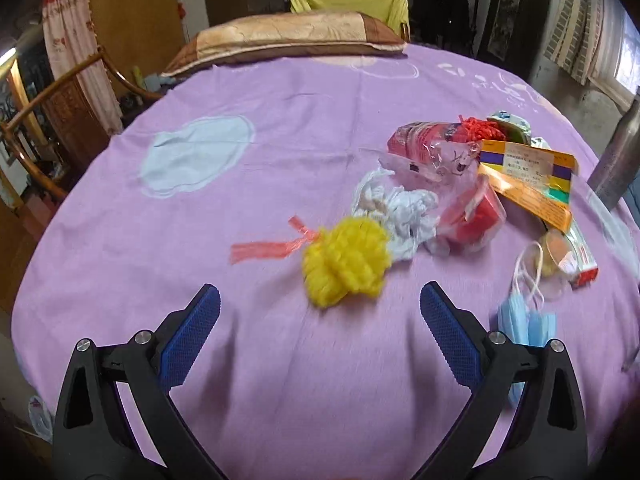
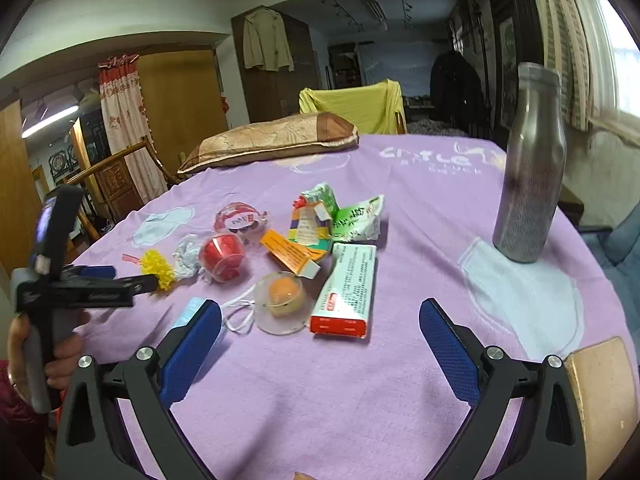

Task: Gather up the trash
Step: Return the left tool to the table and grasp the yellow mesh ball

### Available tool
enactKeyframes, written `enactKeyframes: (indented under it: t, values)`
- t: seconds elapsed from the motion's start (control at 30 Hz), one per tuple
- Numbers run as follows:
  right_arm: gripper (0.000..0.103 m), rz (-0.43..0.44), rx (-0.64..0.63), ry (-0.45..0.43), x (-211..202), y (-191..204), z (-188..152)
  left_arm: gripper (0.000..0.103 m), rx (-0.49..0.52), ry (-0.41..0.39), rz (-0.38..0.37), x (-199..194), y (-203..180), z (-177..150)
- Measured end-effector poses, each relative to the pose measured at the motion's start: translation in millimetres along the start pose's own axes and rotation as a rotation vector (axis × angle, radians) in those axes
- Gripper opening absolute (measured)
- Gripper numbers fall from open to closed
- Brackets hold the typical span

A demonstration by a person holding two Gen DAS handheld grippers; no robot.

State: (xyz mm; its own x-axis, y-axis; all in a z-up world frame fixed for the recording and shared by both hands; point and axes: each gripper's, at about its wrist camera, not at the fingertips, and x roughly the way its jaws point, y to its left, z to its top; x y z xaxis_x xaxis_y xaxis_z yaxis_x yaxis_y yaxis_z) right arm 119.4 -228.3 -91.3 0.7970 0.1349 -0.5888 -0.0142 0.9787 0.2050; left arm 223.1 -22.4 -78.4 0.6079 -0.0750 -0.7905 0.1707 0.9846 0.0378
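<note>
Purple bedsheet point(image 1: 280, 128) carries the trash. Yellow pompom point(image 1: 346, 264) lies just ahead of the left gripper point(image 1: 320, 300), jaws apart; white wad point(image 1: 404, 216) touches it behind. Right gripper point(image 2: 320, 312), also apart, faces the box point(image 2: 348, 288). Pompom should be centred between the pads before closing.

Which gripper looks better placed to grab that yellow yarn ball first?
Left, probably. The left gripper is open with the yarn ball just ahead between its fingers. The right gripper is also open but faces the white box, further from the yarn.
</note>
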Motion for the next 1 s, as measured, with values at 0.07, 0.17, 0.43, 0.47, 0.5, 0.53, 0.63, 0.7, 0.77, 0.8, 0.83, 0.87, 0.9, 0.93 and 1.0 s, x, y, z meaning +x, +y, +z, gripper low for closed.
enactKeyframes:
  t: [0.07,0.17,0.43,0.47,0.5,0.53,0.63,0.7,0.77,0.8,0.83,0.87,0.9,0.93,1.0]
  values:
    - [0.098,0.009,0.013,0.017,4,-5,-1,0.096,-0.009,0.017,0.013,10,-1,7]
    - [0.098,0.044,0.034,0.042,10,-8,-2,0.096,-0.028,0.025,0.048,17,6,13]
    - [0.098,0.093,0.081,0.057,14,-13,-5,0.096,-0.091,-0.002,0.172,-7,65,-4]
    - [0.098,0.098,0.084,0.053,14,-12,-6,0.096,-0.091,-0.012,0.169,-12,69,-5]
    - [0.098,0.103,0.085,0.051,13,-13,-6,0.096,-0.086,-0.02,0.163,-15,69,-6]
    - [0.098,0.106,0.087,0.049,13,-13,-7,0.096,-0.075,-0.028,0.15,-17,68,-7]
    - [0.098,0.109,0.098,0.046,13,-14,-7,0.096,-0.04,-0.032,0.115,-14,58,-6]
    - [0.098,0.107,0.108,0.047,13,-15,-7,0.096,-0.041,-0.023,0.107,-6,52,-2]
    - [0.098,0.109,0.118,0.051,14,-17,-8,0.096,-0.055,0.005,0.106,6,49,3]
    - [0.098,0.11,0.121,0.053,14,-17,-8,0.096,-0.063,0.016,0.105,10,48,5]
    - [0.098,0.111,0.124,0.054,14,-18,-8,0.096,-0.073,0.027,0.102,15,47,6]
    - [0.098,0.113,0.127,0.055,14,-18,-8,0.096,-0.081,0.035,0.099,18,48,7]
    - [0.098,0.116,0.131,0.056,15,-19,-8,0.096,-0.086,0.046,0.101,22,48,9]
    - [0.098,0.118,0.134,0.057,15,-19,-8,0.096,-0.088,0.05,0.104,24,48,9]
    - [0.098,0.122,0.142,0.06,16,-20,-8,0.096,-0.094,0.035,0.091,24,49,10]
